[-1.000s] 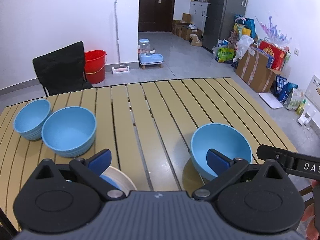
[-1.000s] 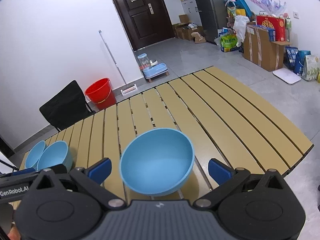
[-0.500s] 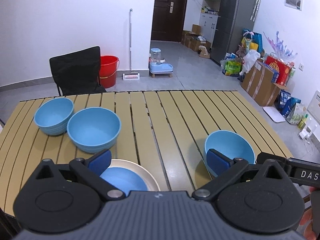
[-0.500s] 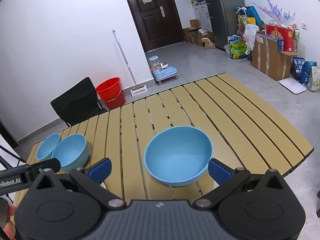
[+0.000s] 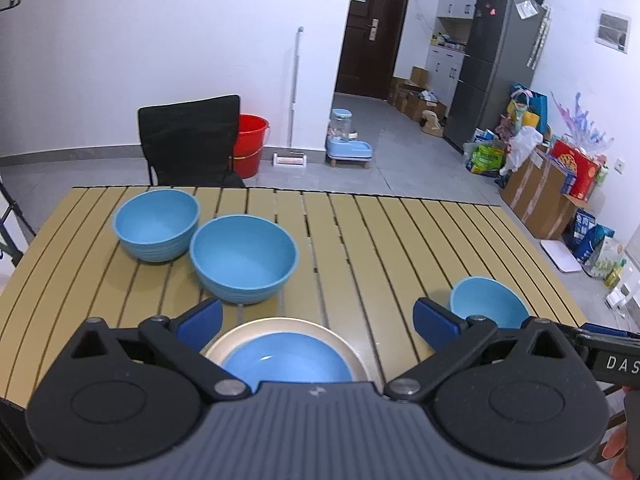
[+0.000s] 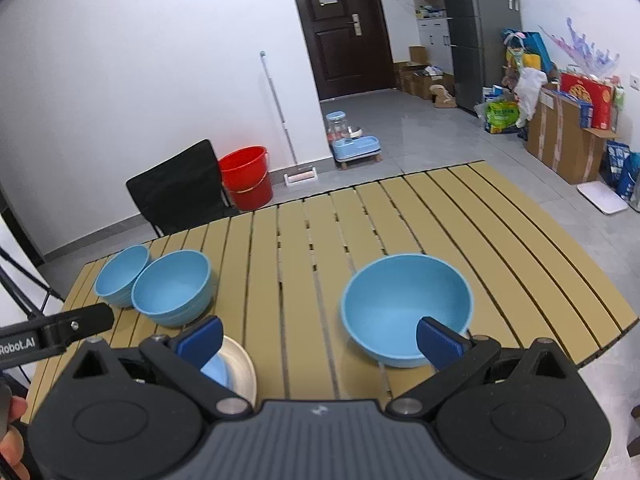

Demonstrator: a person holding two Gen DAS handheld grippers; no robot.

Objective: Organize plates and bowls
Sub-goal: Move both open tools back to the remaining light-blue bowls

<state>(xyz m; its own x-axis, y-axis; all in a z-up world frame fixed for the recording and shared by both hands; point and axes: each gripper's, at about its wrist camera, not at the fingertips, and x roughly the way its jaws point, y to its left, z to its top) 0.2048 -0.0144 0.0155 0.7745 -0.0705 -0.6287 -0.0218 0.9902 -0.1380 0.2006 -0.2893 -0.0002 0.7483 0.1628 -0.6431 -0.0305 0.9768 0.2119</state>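
Lone blue bowl (image 6: 404, 310) sits on desk (image 6: 500, 240) directly ahead of right gripper (image 6: 320, 338), rim near right finger; nearer right hand than left. Two more bowls (image 5: 244, 258) (image 5: 156, 224) far left, blue plate (image 5: 288, 358) on beige plate (image 5: 356, 354) below left gripper (image 5: 318, 320). Fingers of both spread wide, holding nothing.

White walls, grey tile floor (image 5: 400, 160). Tan slatted table (image 5: 360, 232) w/ black chair (image 5: 188, 140) behind it. Red bucket (image 5: 250, 142) + mop (image 5: 295, 92) against wall. Dark door (image 6: 340, 28), grey fridge (image 5: 496, 60), cardboard boxes (image 5: 540, 196) on the right.
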